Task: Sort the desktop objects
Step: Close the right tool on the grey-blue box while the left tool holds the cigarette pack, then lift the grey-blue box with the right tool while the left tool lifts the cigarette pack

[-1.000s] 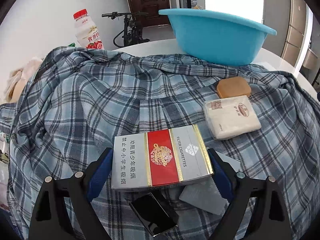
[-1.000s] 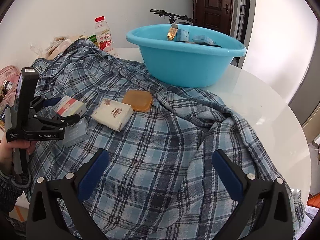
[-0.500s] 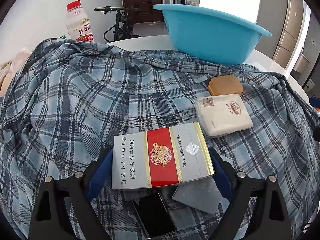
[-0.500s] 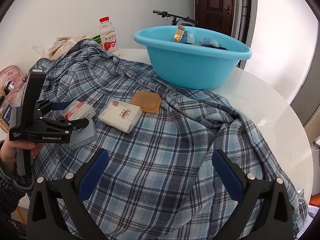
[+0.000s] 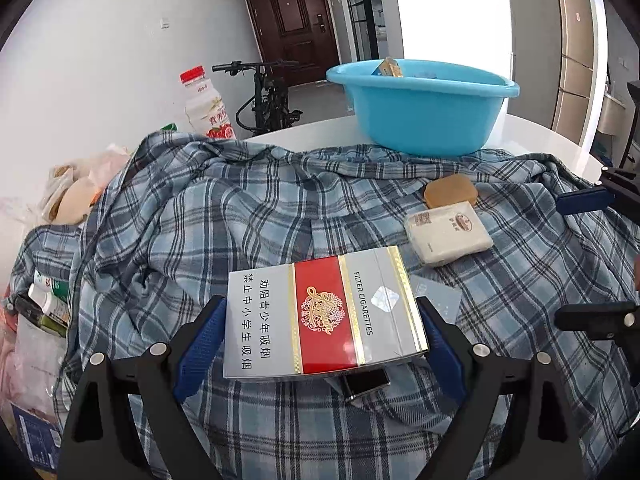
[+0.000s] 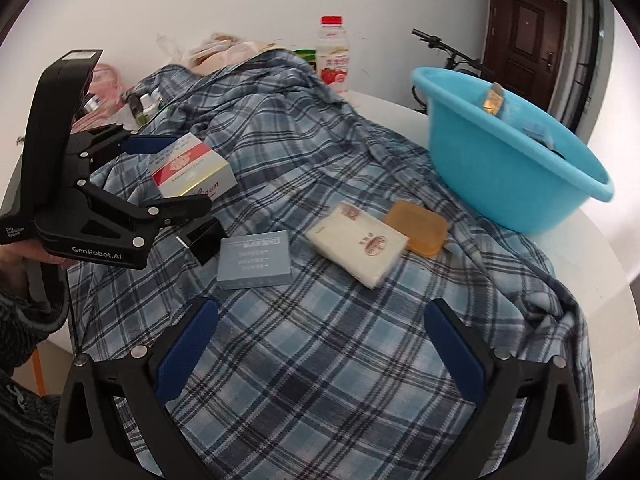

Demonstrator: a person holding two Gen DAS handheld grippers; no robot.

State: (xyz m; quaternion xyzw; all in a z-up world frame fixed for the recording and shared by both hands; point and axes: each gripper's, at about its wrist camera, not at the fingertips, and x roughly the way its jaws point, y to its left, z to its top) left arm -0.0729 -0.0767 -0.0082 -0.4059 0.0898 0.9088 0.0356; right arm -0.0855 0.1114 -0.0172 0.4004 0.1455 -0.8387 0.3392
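The cigarette carton (image 5: 324,314) is sitting clamped between the blue pads of the left gripper (image 5: 320,336), lifted clear of the plaid shirt (image 5: 240,208) that is covering the table (image 6: 600,248). The left wrist view is showing the carton's printed silver and red top face; the right wrist view is showing its side (image 6: 194,172) and the whole left gripper (image 6: 172,172) from outside, with a hand (image 6: 24,248) gripping its handle. Under the carton, a black lighter (image 5: 366,384) is lying on the shirt, only partly showing from the left but plain from the right, beside a grey-blue box (image 6: 256,260). Further out, a white tissue pack (image 6: 360,244) is touching an orange soap-like block (image 6: 418,222), both on the shirt. The right gripper (image 6: 320,352) is hovering with its jaws spread wide over bare cloth, holding nothing. Beyond, the blue basin (image 6: 512,168) is standing on the table, its contents visible mostly from the right. A red-capped drink bottle (image 5: 206,106) is standing near the wall.
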